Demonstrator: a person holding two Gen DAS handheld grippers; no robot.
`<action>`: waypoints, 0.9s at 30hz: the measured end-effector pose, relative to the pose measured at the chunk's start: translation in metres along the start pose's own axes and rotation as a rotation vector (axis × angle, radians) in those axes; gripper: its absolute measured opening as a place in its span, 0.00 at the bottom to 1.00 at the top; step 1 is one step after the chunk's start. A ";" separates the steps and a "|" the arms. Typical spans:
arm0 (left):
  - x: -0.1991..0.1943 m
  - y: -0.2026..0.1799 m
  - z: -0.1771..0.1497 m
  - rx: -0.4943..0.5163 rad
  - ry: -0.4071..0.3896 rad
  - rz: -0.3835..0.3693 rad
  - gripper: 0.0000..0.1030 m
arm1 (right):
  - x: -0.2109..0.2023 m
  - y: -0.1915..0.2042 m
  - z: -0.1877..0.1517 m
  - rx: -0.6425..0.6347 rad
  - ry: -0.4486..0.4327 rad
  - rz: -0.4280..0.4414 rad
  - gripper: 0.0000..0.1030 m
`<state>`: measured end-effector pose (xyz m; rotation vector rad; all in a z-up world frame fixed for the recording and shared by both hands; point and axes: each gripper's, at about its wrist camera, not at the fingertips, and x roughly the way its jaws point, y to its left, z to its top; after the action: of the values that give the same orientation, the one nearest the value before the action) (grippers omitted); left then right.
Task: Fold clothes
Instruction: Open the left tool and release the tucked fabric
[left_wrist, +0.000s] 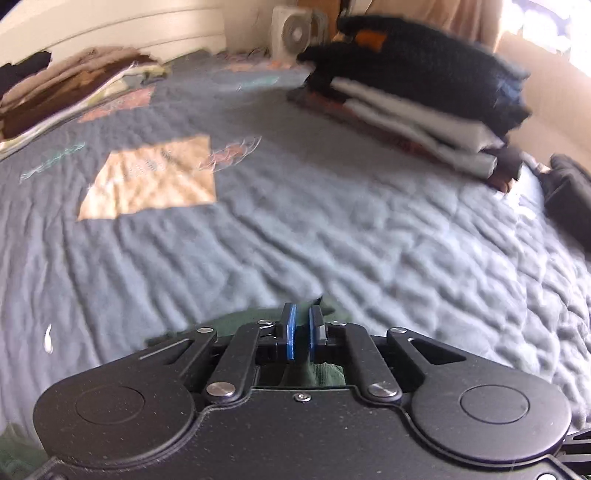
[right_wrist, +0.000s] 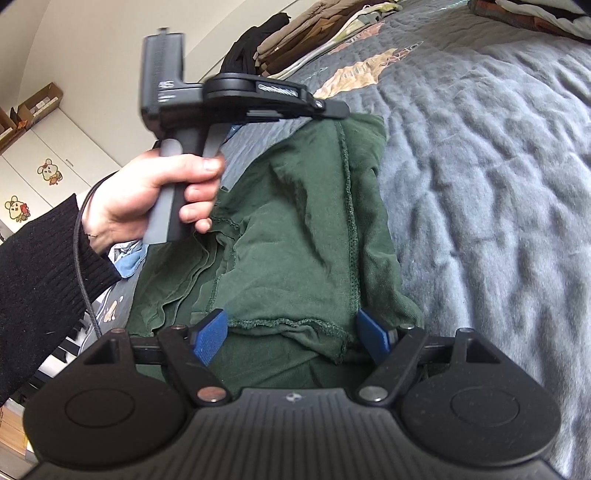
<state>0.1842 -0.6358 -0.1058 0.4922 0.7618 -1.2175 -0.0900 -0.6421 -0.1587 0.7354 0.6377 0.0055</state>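
Nearby, folded clothes (left_wrist: 424, 99) sit stacked on the quilt (left_wrist: 295, 221) — no containers.

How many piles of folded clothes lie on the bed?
2. One dark and white pile lies at the far right of the quilt; one brown and beige pile at the far left. Others may be out of view.

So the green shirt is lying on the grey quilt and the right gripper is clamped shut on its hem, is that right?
Not quite. The green shirt does lie on the grey quilt, but the right gripper is open: the right wrist view shows its blue pads spread wide either side of the hem, not clamped.
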 end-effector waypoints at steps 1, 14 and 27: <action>-0.005 0.002 -0.001 -0.015 0.002 -0.003 0.11 | 0.000 0.000 0.000 0.002 0.001 0.001 0.75; -0.146 0.062 -0.149 -0.602 -0.319 -0.190 0.63 | -0.002 -0.003 0.000 0.032 -0.003 0.014 0.75; -0.098 0.061 -0.184 -0.793 -0.242 -0.333 0.73 | 0.000 -0.002 0.001 0.022 -0.003 0.015 0.78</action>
<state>0.1804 -0.4250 -0.1573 -0.4408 1.0598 -1.1359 -0.0899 -0.6446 -0.1594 0.7612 0.6298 0.0109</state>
